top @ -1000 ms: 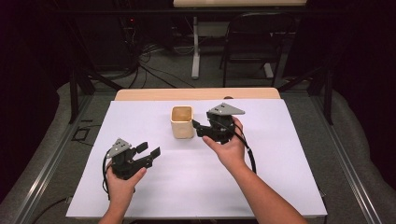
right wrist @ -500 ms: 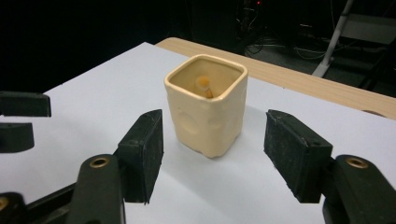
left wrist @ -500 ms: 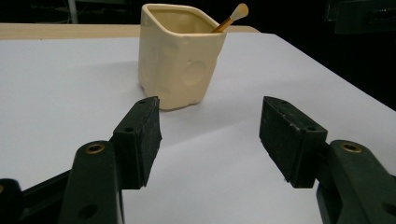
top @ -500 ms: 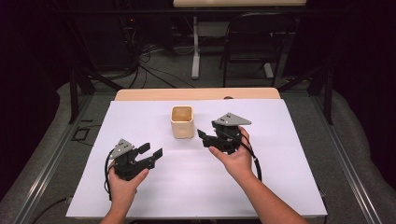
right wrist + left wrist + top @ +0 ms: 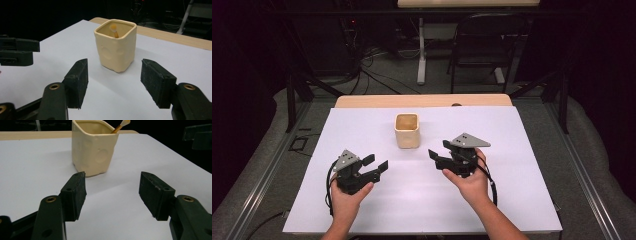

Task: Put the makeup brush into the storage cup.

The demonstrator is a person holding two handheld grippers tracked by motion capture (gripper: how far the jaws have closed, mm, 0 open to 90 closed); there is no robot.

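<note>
The right gripper has withdrawn from beside the cream cup toward the person, and now, like the left gripper, it rests with jaws apart and empty, which suggests the placing step is complete.

White sheet covering the wooden surface. Behind the surface: a dark chair and a white desk leg, with cables trailing across the grey floor.

Glossy cream ceramic cup; matt white table cover; wooden edge.
</note>
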